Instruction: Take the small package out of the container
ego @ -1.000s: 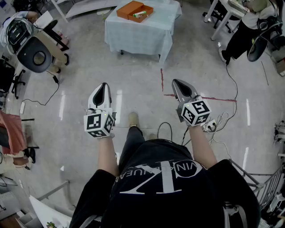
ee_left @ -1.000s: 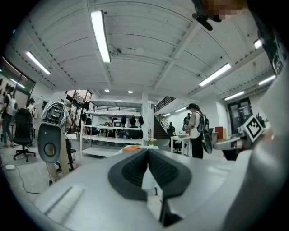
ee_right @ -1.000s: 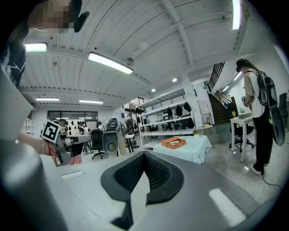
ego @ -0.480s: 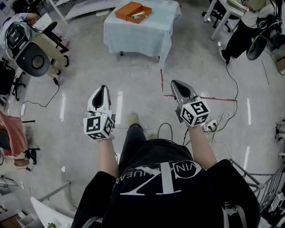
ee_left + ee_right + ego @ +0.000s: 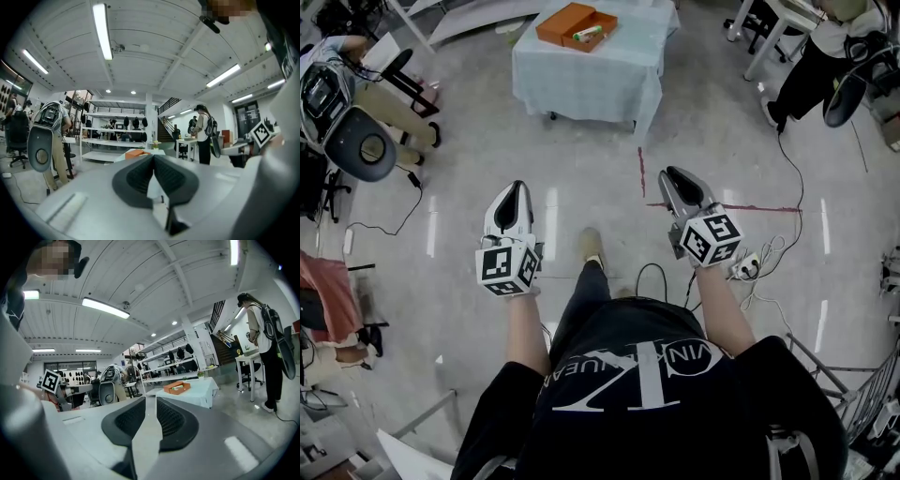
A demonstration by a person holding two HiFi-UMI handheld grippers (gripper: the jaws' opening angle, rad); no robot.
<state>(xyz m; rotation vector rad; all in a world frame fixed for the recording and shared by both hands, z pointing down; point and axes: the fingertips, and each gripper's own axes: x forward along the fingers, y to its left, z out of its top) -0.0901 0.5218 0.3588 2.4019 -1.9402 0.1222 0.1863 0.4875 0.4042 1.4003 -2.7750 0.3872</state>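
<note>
Logged tabletop (image 5: 600,75) at far centre of floor, well ahead of wearer's shoe (image 5: 592,246). Found container (image 5: 562,21) on tabletop's far left part, small package (image 5: 588,32) lying inside container's right half. Noted tape mark (image 5: 641,169) on floor between tabletop and shoe, slightly right. Traced cable (image 5: 649,272) looping just right of shoe, power strip (image 5: 746,266) further right. Placed person with back-worn rig (image 5: 337,84) well left of tabletop, second person (image 5: 802,80) far right, beside another table (image 5: 761,37). Confirmed shelving rack (image 5: 110,140) behind tabletop in left gripper view.
</note>
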